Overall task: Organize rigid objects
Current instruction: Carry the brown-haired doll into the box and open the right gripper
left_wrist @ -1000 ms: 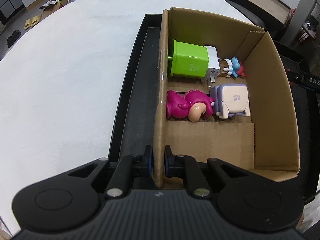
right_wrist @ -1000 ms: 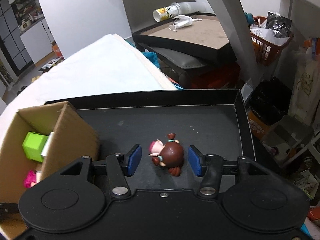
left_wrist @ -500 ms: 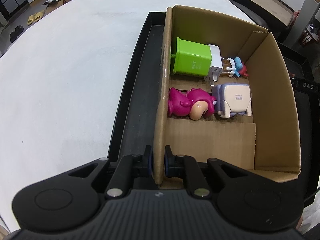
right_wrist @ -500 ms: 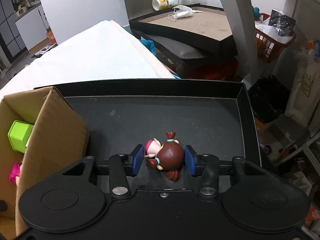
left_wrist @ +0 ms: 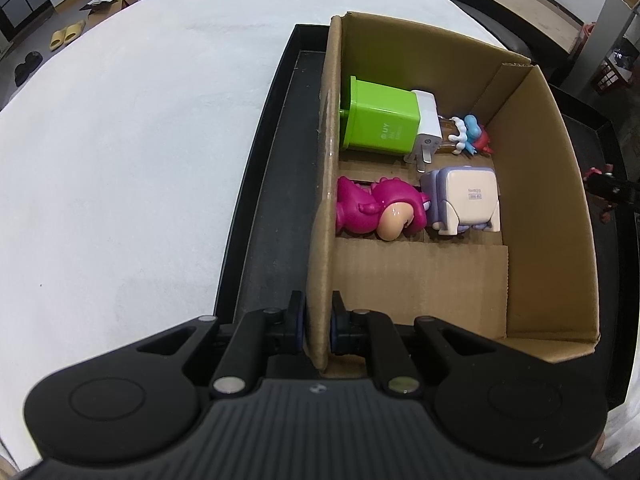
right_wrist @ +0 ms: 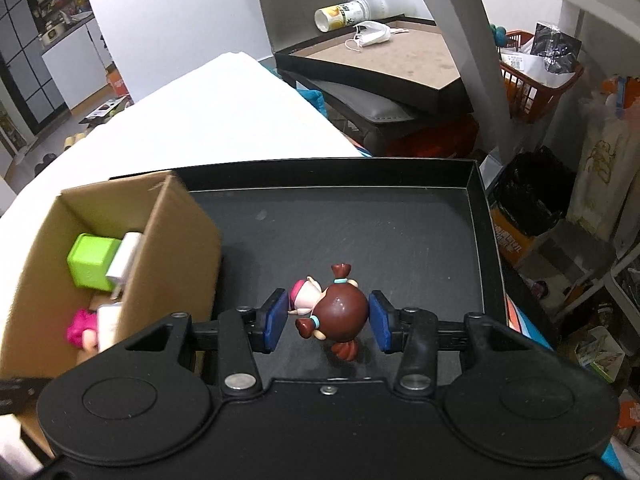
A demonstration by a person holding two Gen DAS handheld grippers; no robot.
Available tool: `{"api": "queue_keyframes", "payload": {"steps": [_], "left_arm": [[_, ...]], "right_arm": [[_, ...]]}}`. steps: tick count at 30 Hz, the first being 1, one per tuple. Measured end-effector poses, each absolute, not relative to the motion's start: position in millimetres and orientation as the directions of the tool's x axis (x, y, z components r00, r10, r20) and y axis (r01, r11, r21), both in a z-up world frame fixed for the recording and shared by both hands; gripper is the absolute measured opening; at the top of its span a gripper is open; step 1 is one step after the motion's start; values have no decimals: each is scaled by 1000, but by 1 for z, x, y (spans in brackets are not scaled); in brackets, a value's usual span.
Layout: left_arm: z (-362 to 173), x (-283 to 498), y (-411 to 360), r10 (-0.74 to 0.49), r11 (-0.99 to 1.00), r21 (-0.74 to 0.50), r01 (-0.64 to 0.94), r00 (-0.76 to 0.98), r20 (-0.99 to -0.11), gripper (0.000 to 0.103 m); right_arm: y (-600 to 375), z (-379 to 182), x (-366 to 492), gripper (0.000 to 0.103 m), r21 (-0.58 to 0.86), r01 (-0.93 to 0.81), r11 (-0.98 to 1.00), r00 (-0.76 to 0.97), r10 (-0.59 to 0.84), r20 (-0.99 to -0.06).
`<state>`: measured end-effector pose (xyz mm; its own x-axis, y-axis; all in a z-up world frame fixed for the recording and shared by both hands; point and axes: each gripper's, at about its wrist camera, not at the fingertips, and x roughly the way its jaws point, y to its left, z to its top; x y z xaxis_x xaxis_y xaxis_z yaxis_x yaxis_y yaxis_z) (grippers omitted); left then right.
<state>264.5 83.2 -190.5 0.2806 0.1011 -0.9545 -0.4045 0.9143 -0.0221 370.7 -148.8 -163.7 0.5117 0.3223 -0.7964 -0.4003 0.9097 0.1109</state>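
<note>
My left gripper (left_wrist: 319, 320) is shut on the near left wall of a cardboard box (left_wrist: 536, 208). Inside the box lie a green block (left_wrist: 380, 124), a white charger (left_wrist: 427, 124), a pink figure (left_wrist: 372, 208), a lilac-and-white cube toy (left_wrist: 468, 196) and a small blue-and-red figure (left_wrist: 474, 132). In the right wrist view, my right gripper (right_wrist: 328, 320) is shut on a small doll (right_wrist: 336, 308) with brown pigtails, its blue pads (right_wrist: 276, 316) pressing it on either side. The doll hangs just above the black tray (right_wrist: 360, 232), to the right of the box (right_wrist: 176, 240).
The box stands in the left part of the black tray (left_wrist: 256, 200), which rests on a white surface (left_wrist: 120, 160). Beyond the tray's far edge are another dark tray with a cup and a mask (right_wrist: 368, 36), an orange basket (right_wrist: 536, 80) and floor clutter.
The right gripper's pads closed onto the doll, then rose with it and drifted toward the box, which now shows more. The left gripper and the box stayed put.
</note>
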Motion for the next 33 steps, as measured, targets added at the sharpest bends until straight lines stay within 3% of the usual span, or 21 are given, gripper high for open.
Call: {"api": "queue_keyframes", "payload": {"steps": [33], "left_arm": [[-191,258,96,20,919,-110,-378,325,-945,13]], "right_arm": [[-91,-85,330,43,106,-499,860,517,393,-761]]}}
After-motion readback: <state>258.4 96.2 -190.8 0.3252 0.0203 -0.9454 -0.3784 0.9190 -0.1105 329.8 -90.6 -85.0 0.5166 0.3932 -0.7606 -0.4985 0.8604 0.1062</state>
